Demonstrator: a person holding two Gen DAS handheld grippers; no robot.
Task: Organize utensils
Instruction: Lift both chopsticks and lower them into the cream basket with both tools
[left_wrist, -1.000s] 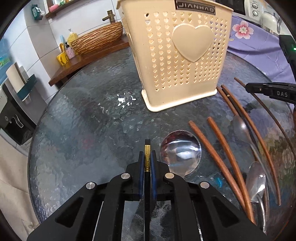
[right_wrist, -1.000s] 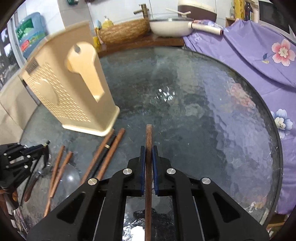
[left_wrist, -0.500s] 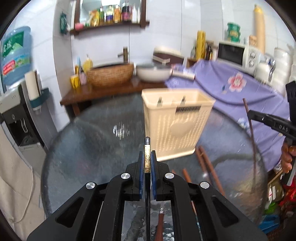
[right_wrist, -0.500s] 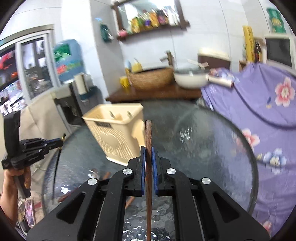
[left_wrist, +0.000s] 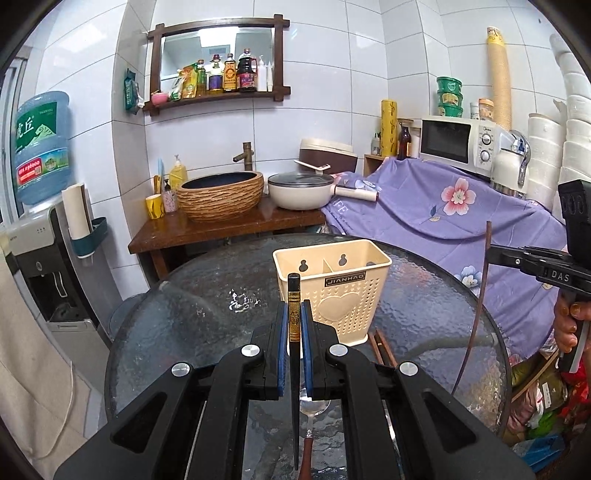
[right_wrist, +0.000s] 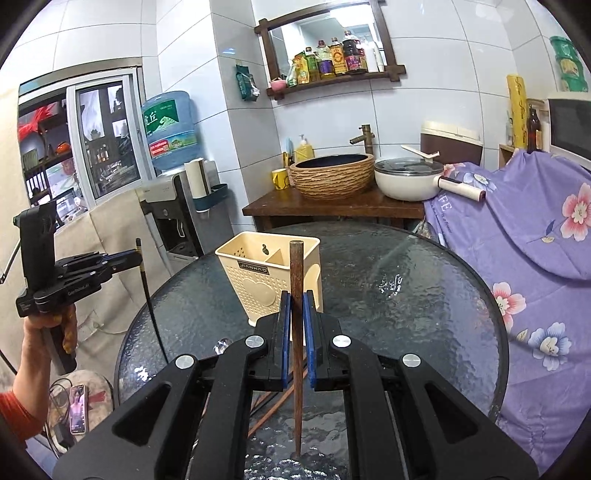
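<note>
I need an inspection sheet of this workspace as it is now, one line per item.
Surface: round textured glass table, wet-looking glare.
Job's things: cream perforated plastic utensil basket upright; black gold-banded chopstick and brown wooden chopstick held; more brown chopsticks and a metal spoon lying on the glass.
Clutter: nothing seen on table.
Grippers: left gripper and right gripper each shut on one chopstick.
Cables: white cord beside the table.
Surroundings: purple floral cloth, woven basin.

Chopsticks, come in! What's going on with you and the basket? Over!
Left gripper shut on black chopstick. Right gripper shut on brown chopstick. Both raised above table; cream basket ahead, opening unblocked.
</note>
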